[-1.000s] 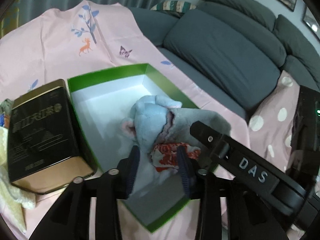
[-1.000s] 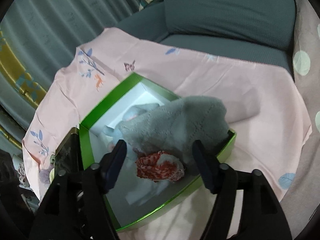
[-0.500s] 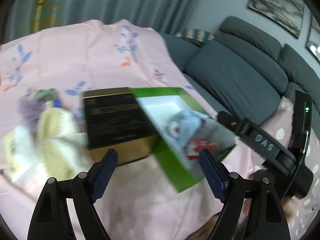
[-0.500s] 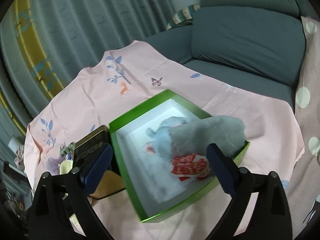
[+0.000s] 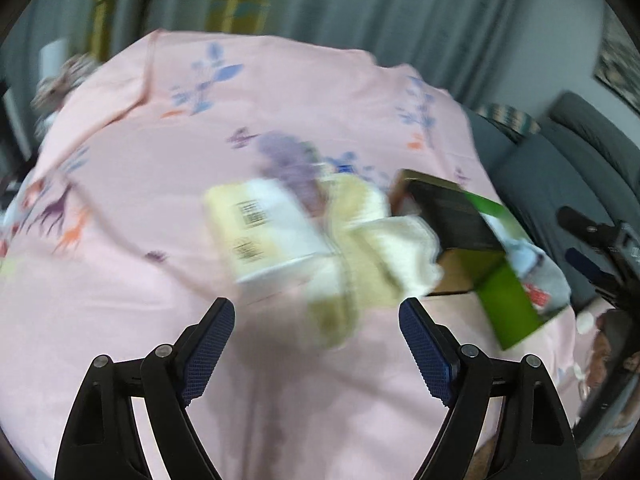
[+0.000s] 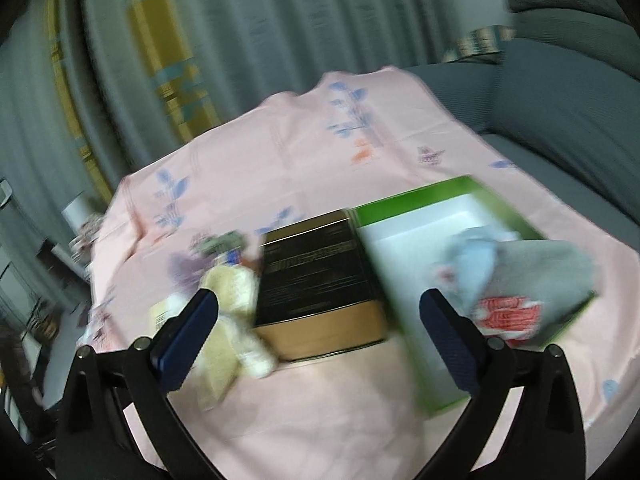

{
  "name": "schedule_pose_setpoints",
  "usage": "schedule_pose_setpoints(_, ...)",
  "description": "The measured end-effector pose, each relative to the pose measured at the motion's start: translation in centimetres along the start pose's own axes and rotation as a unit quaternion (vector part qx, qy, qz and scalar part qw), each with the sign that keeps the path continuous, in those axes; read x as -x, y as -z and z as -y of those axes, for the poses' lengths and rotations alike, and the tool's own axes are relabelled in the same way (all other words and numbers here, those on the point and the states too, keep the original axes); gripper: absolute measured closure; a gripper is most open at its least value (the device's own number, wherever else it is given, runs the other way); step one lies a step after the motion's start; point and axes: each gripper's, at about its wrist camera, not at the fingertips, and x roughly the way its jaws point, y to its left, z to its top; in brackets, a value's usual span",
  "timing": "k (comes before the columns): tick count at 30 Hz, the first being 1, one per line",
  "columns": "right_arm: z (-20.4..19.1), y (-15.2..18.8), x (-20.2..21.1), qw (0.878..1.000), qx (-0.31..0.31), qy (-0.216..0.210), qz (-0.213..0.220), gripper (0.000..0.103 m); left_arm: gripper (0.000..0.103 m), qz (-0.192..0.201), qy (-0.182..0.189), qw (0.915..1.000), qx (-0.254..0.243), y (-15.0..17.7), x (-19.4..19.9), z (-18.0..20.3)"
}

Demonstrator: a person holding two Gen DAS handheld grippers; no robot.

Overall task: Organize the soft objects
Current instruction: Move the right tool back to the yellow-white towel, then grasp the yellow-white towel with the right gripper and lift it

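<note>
A green box [image 6: 416,200] on the pink cloth [image 6: 304,152] holds a light blue plush [image 6: 476,256], a grey cloth [image 6: 548,272] and a red-and-white soft item [image 6: 508,316]. Left of it stands a black-and-gold tin [image 6: 316,268]. Beyond the tin lie a cream towel [image 5: 372,240], a pale box with barcodes [image 5: 272,236] and a blurred purple soft thing [image 5: 292,164]. My left gripper [image 5: 316,320] is open and empty, just short of the cream towel. My right gripper [image 6: 320,300] hangs above the tin, jaws opening wide with nothing between them.
A grey sofa [image 6: 560,112] runs along the right, behind the green box [image 5: 508,300]. Grey and yellow curtains [image 5: 320,8] hang at the back. Bare pink cloth [image 5: 120,200] spreads to the left of the pile. Both views are motion-blurred.
Both grippers let go of the red-and-white item in the box, opened wide and pulled back. The left one swung left to the cream towel pile; the right one rose and turned left.
</note>
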Motion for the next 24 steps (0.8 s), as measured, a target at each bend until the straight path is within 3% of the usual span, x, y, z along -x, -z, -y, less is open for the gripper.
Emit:
schedule_pose_setpoints(7,-4.8,1.8,-3.8,0.992,0.024,-0.092,-0.078,0.004,0.018,-0.014,-0.007,0.9960,0.088,2.8,-1.8,-6.6)
schedule_pose_setpoints(11,-7.5,3.6,-7.1,0.988,0.037,-0.090,-0.120,0.010,0.018,-0.023,-0.016,0.9930,0.115,3.2,-2.4,-8.2)
schedule_pose_setpoints(18,-9.5,6.7,-13.2,0.979,0.038,-0.070,-0.186,0.026,0.018,-0.016,-0.021,0.9929,0.116,3.3,-2.0,-8.7)
schedule_pose_setpoints(21,-9.8,7.8,-15.3,0.976,0.041,-0.066,-0.205,0.052,0.018,-0.018,-0.028,0.9931,0.113,3.2,-2.1,-8.8)
schedule_pose_setpoints(23,-9.8,8.5,-16.2,0.975,0.043,-0.052,-0.211,0.088,0.018,-0.017,-0.036,0.9932,0.110,3.2,-2.0,-8.9)
schedule_pose_setpoints(24,-9.7,8.6,-16.3,0.976,0.047,-0.043,-0.208,0.090,0.018,-0.016,-0.041,0.9930,0.109,3.2,-2.0,-9.0)
